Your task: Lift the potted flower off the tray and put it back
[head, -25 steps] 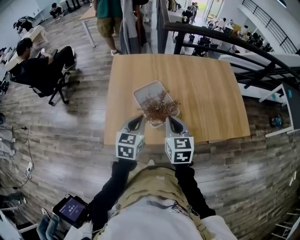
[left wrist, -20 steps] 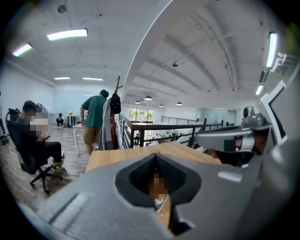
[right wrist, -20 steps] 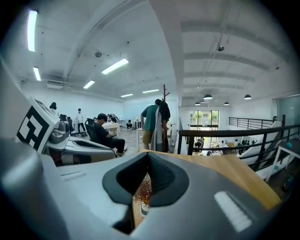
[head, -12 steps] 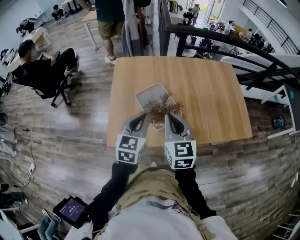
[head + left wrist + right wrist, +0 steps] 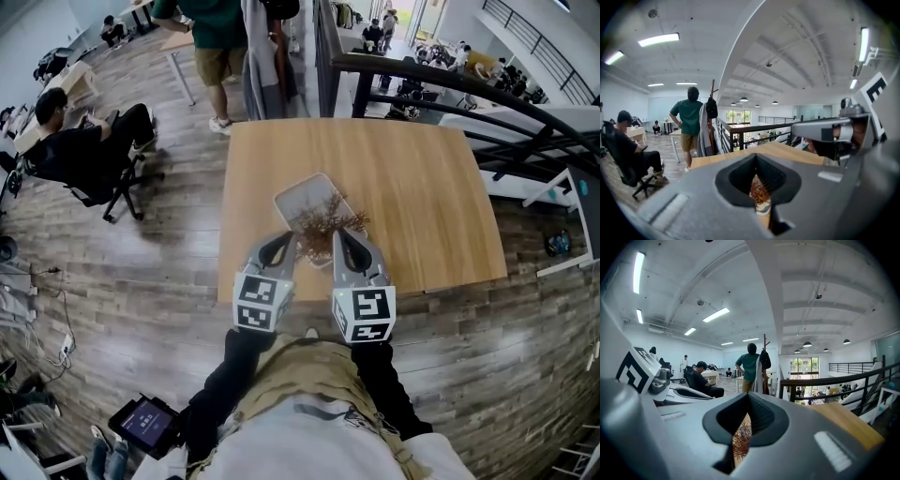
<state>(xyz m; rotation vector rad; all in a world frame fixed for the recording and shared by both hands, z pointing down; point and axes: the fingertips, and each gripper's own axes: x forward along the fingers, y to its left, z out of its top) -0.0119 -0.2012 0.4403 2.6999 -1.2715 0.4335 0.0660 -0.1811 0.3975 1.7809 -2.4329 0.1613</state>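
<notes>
The left gripper and right gripper both have their jaws clenched together on nothing, and their tips closely flank the potted flower over the tray's near end

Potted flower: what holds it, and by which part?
The potted flower seems squeezed at the pot's sides between the shut left gripper and right gripper; neither's own jaws grip anything.

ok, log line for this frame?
potted flower: between both tongs, at tray near edge | left tongs: shut, on its left | right tongs: shut, on its right | lift-off: cannot tell
</notes>
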